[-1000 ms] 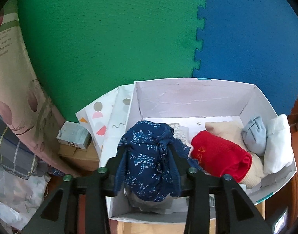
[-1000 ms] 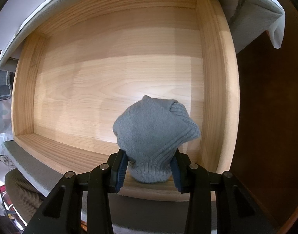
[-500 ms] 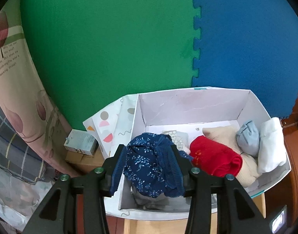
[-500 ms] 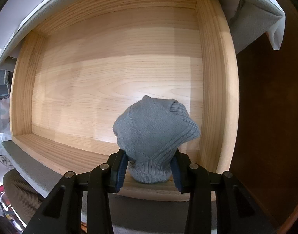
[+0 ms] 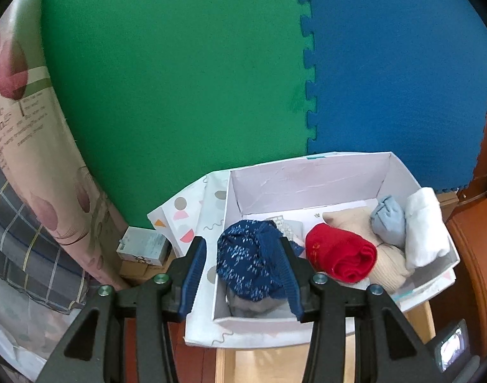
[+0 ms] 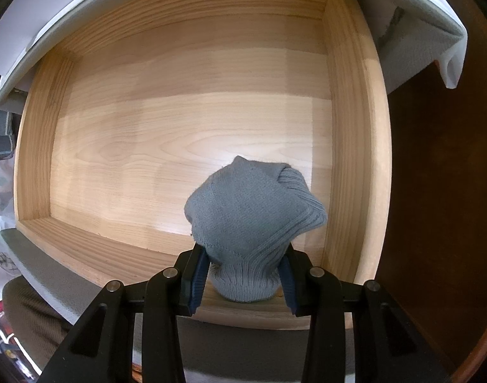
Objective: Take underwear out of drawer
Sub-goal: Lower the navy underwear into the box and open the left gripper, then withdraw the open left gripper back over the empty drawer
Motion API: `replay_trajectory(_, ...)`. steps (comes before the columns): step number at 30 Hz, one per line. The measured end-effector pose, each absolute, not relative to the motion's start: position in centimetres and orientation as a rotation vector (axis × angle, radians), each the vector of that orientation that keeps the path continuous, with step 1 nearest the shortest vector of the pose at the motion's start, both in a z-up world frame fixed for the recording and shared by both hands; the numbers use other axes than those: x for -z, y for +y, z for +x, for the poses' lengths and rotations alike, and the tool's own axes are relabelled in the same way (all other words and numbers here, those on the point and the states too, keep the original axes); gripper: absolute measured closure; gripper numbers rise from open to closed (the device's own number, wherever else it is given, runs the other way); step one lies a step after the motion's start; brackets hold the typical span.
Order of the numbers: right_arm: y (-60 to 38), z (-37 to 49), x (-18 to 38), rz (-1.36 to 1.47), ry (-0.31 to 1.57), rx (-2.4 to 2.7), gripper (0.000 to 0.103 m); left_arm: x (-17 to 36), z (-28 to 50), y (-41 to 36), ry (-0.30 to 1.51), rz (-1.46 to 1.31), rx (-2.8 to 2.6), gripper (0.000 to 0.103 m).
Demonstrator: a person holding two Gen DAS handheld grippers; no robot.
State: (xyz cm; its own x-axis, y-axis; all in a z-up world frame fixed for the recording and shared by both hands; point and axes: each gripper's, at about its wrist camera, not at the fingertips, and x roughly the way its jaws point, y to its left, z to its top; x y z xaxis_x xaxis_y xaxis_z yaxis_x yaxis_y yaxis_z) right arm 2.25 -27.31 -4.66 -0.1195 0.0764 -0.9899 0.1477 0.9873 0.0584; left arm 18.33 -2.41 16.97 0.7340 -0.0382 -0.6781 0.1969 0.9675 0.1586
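Underwear, a grey knit bundle, sits pinched in the right gripper over the bare wooden drawer. Navy floral underwear lies in a white box, the left gripper parted, its left pad clear. Green and blue foam mats lie beyond.

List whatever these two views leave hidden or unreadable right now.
- Left wrist view: the navy floral bundle covers a grey item beneath it in the white box.
- Left wrist view: print on the box floor is too small to read.
- Right wrist view: the grey knit bundle hides the drawer floor behind it.
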Motion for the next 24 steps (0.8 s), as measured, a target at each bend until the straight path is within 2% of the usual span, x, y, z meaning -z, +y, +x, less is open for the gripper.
replay_trajectory(10,-26.2,2.3,4.1,0.135,1.648,0.063,0.066,-17.5,13.8,0.5,0.727,0.195,0.114,0.055)
replay_trajectory(13,-25.9,2.3,3.8,0.137,1.624,0.059,0.066,-16.9,12.5,1.4,0.745,0.182,0.116,0.05)
replay_trajectory(24,-26.2,2.0,1.3,0.124,1.463,0.039,0.066,-10.8,8.5,3.1,0.815,0.18,0.075,0.049)
